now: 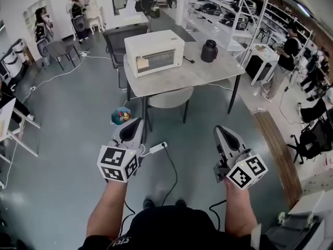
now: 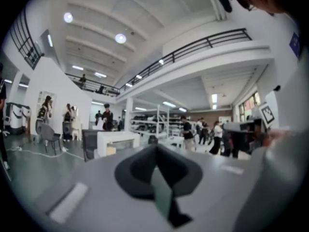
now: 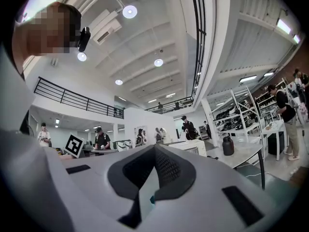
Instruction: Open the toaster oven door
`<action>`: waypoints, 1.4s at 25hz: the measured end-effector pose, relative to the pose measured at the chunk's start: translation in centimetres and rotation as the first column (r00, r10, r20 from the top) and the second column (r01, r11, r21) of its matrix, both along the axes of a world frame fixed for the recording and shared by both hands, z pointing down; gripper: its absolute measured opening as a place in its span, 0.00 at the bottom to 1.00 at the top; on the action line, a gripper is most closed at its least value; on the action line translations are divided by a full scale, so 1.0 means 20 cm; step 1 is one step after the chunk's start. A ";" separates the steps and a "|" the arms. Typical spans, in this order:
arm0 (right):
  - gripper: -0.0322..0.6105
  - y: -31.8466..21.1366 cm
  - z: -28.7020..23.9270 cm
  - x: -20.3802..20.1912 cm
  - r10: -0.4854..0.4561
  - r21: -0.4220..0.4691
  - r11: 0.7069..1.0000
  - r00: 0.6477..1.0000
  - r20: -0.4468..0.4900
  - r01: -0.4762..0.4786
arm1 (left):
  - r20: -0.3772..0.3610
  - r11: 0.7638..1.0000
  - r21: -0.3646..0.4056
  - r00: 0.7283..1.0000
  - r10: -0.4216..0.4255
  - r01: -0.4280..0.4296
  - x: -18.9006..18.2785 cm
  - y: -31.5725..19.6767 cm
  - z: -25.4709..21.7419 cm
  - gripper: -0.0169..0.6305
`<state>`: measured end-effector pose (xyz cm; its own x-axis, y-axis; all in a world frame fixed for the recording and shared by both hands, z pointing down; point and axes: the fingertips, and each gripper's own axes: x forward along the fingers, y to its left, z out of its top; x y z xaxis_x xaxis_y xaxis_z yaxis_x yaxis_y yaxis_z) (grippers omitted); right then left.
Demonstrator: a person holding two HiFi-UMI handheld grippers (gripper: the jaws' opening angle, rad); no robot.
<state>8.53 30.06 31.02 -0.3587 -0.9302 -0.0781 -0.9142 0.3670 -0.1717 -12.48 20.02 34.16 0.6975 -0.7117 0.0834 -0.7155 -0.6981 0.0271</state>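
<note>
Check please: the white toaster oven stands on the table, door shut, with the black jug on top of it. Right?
No. The black jug stands on the table beside the toaster oven, not on top; the head view shows it.

In the head view's lower half, the left forearm [image 1: 106,210] and right forearm [image 1: 240,212] reach forward side by side, well apart. The left gripper [image 1: 134,125], lower left of centre, and the right gripper [image 1: 221,132], lower right, both point level and away from the body. Each has its jaws pressed together with nothing between them.
</note>
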 end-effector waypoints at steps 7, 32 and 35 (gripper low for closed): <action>0.04 0.02 0.10 0.20 0.015 -0.061 0.998 1.000 0.001 -0.015 | 0.013 1.000 -0.011 1.000 -0.025 0.025 0.16 0.06 0.03 0.04; 0.04 0.00 0.22 0.60 -0.089 -0.103 0.990 0.992 0.091 0.098 | 0.024 0.992 -0.011 0.992 -0.122 0.123 0.47 0.15 0.04 0.04; 0.04 -0.03 0.24 0.62 -0.083 -0.110 0.990 0.993 0.081 0.092 | 0.014 0.993 -0.012 0.993 -0.119 0.120 0.47 0.09 0.05 0.04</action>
<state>21.01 29.46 35.75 -0.4360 -0.8999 -0.0044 -0.8622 0.4191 -0.2845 -2.99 21.86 35.16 0.6062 -0.7887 0.1022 -0.7942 -0.6072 0.0255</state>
